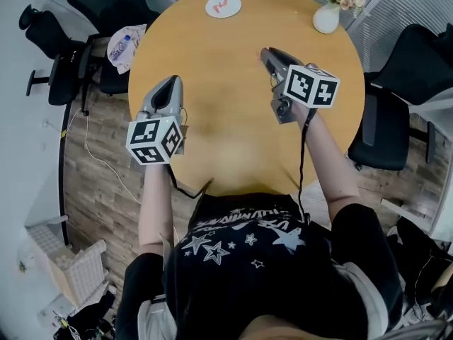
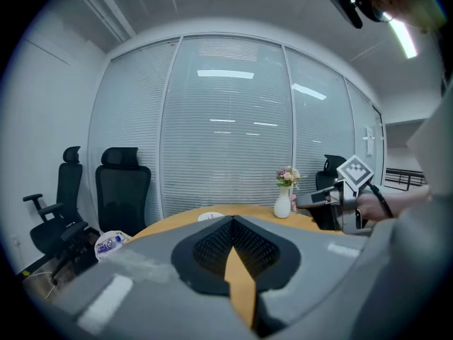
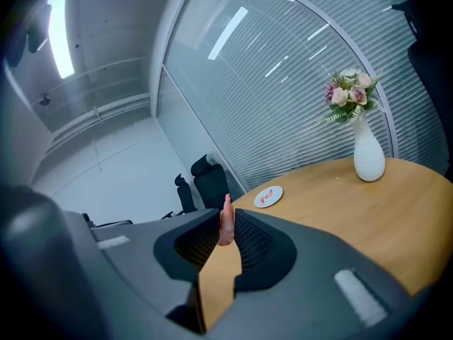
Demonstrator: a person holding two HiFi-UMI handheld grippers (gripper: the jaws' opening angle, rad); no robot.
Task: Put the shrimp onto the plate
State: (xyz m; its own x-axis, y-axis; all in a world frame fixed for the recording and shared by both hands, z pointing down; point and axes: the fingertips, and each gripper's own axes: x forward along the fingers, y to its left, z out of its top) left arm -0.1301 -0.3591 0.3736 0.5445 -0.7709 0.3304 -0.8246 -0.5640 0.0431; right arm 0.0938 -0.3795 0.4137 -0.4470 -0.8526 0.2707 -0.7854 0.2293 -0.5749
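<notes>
Nearest, below black star-print shirt: right tongs clamped shut on pink shrimp, upright at tips, above round table, well apart from white plate at far edge. Left tongs closed, nothing between.

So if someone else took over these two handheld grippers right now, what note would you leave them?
Left gripper: shut, empty, over the near left part of the round wooden table.
Right gripper: shut on a small pink shrimp, held above the table, short of the plate.
Small round white plate: at the table's far edge, with reddish pieces on it, probably shrimp.
Done: shrimp is gripped.
Left: carry it forward over the plate and release.
</notes>
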